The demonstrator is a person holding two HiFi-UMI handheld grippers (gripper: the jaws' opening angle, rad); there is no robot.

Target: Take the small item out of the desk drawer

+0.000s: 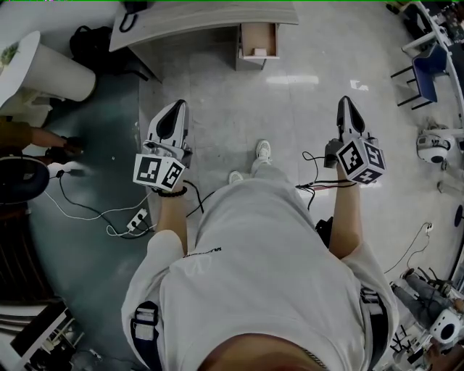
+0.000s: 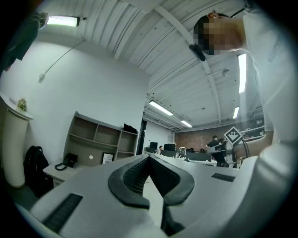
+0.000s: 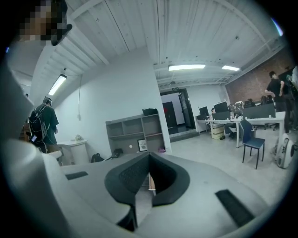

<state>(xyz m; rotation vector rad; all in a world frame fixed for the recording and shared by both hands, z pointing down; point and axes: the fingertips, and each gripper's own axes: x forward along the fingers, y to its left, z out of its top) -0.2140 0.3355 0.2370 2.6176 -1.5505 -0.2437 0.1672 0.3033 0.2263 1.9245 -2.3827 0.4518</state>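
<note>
Both grippers, left gripper [image 1: 178, 106] and right gripper [image 1: 346, 101], are clenched shut on nothing. Likely the approach step; next calls for closing in and opening one pair of jaws. Forearms reach forward, roughly level, well apart. Far ahead, under the desk [image 1: 196, 20], the drawer [image 1: 270, 36] stands open, with a small pale item [image 1: 257, 52] inside.

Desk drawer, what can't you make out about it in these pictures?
- Item: head view, a pale speck in the open drawer; too small to identify.
- Drawer's rear: head view, hidden under the desk top.
- Drawer in the right gripper view: only a sliver shows past the shut right gripper, which covers the rest.
- Left gripper view: no drawer visible.
</note>
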